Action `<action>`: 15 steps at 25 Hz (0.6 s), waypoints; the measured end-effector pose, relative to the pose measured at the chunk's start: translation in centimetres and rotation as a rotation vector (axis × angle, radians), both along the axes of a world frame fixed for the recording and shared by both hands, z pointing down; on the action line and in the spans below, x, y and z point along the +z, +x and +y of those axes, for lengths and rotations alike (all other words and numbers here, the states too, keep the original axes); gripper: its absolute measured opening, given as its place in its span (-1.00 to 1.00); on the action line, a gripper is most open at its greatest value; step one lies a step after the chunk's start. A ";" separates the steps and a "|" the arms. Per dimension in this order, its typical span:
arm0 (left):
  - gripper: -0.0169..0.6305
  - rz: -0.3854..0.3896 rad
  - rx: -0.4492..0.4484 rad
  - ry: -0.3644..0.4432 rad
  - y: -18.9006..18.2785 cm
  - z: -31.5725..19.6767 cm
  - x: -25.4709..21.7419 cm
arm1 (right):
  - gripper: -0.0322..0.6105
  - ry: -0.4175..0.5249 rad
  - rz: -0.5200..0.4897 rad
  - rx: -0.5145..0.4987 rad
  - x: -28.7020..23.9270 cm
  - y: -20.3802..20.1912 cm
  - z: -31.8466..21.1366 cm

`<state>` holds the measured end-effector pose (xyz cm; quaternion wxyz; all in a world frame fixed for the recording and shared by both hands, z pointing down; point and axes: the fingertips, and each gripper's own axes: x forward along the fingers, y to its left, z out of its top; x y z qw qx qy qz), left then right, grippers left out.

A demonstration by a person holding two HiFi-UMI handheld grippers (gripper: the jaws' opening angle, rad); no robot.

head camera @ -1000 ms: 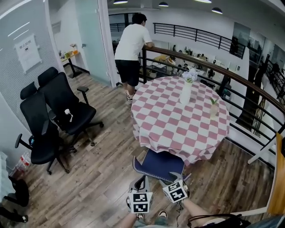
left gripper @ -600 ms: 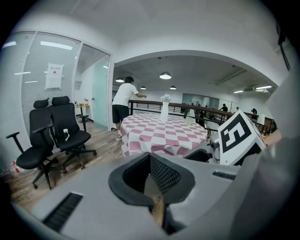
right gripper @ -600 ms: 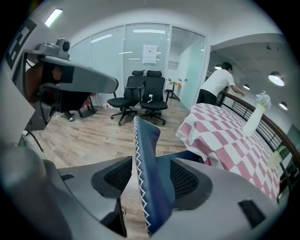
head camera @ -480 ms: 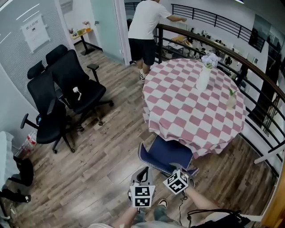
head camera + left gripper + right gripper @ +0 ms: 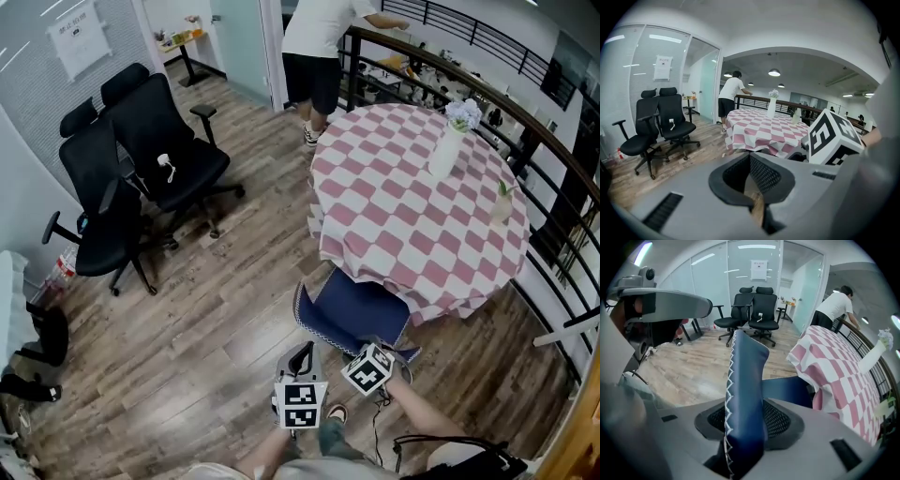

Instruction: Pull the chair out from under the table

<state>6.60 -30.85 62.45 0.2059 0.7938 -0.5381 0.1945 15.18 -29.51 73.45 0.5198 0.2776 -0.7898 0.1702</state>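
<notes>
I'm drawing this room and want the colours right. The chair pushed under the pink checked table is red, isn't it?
Not red. The chair pushed under the pink checked table is dark blue. The head view shows it, and the right gripper view shows its blue back up close.

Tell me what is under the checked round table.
A blue chair stands partly under the table; only its near part shows. The hanging cloth covers the rest and whatever supports the table.

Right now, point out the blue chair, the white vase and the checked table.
blue chair point(image 5: 361, 305): head view, on the seat.
white vase point(image 5: 444, 152): head view, middle of its body.
checked table point(image 5: 403, 216): head view, bare middle of the cloth top.
</notes>
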 end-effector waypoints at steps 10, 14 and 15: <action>-0.95 0.033 -0.019 -0.029 -0.7 0.8 0.0 | -0.51 -0.063 -0.023 -0.019 -0.2 -0.3 0.1; -0.95 0.022 -0.018 -0.026 -1.1 1.4 -0.3 | -0.55 -0.063 -0.017 -0.025 -0.2 -0.3 0.3; -0.95 0.020 -0.017 -0.024 -1.2 1.5 -0.4 | -0.55 -0.064 -0.018 -0.025 -0.3 -0.3 0.4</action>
